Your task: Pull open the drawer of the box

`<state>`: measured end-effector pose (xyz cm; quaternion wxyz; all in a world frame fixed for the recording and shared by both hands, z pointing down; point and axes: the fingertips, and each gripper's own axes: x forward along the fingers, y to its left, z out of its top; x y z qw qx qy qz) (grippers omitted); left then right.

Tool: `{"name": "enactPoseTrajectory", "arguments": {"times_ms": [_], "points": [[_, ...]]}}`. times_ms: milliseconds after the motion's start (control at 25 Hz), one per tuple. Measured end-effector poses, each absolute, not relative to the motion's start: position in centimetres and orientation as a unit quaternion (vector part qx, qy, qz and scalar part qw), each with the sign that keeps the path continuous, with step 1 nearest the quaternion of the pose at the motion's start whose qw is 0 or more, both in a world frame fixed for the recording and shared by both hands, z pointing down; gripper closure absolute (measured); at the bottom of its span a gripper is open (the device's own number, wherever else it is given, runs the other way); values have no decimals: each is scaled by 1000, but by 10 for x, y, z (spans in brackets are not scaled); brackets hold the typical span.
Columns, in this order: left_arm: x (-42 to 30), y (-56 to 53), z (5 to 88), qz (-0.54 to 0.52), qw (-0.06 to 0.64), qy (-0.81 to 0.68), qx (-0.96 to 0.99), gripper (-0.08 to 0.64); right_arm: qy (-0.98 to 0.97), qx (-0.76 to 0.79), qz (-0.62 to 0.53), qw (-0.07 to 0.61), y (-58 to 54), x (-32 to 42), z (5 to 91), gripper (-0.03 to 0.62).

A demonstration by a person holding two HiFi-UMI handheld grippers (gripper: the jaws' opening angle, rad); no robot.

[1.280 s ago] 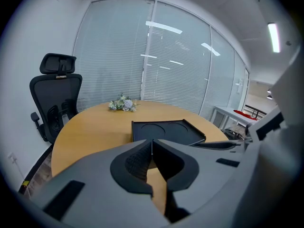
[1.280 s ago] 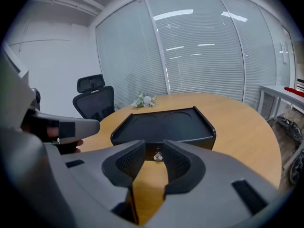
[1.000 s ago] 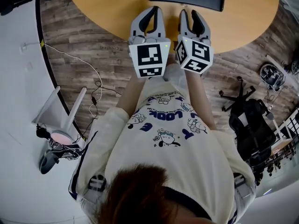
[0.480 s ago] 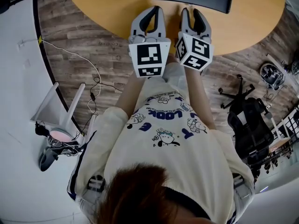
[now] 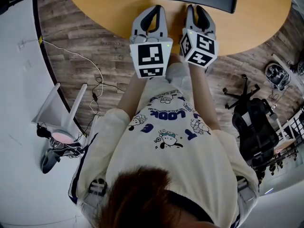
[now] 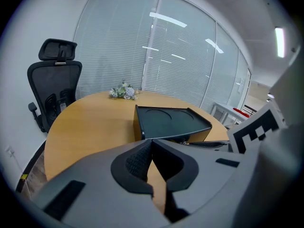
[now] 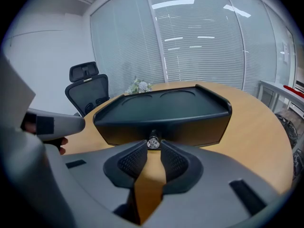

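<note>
Our right gripper (image 7: pixel 153 146), jaws just closing, flanks the knob (image 7: pixel 153 142) without pinching; the drawer (image 7: pixel 190 127) ahead looks shut; left gripper (image 6: pixel 151 146) closed, empty.

The only readable word is "LOOK", in dark blue capitals across the chest of the person's cream T-shirt (image 5: pixel 166 141). In the head view it appears upside down. Small cartoon figures and a few loose blue letters sit around it, too creased by folds to read with any certainty.

On the left gripper (image 5: pixel 153 14), the left marker cube (image 5: pixel 151 59) shows a square black-and-white coded pattern without letters. On the right gripper (image 5: pixel 198 12), the right marker cube (image 5: pixel 198 46) shows similar coded squares on two faces.

In the two gripper views no print can be read.
</note>
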<state>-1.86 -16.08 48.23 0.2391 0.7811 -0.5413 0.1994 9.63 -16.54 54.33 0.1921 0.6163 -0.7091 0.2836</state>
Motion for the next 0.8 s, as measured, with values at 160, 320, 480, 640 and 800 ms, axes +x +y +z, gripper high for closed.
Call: {"name": "enactPoseTrajectory", "arguments": {"times_ms": [160, 320, 480, 640, 800], "points": [[-18, -158, 482, 200, 242, -541, 780, 545, -711, 614, 285, 190, -164, 96, 542, 500], [-19, -157, 481, 200, 240, -543, 779, 545, -715, 610, 285, 187, -164, 96, 543, 505], [-21, -154, 481, 199, 242, -545, 777, 545, -716, 609, 286, 187, -162, 94, 543, 506], [-19, -153, 476, 196, 241, -546, 778, 545, -717, 606, 289, 190, -158, 92, 543, 506], [-16, -151, 474, 194, 239, -546, 779, 545, -718, 603, 289, 193, -150, 92, 544, 506]]}}
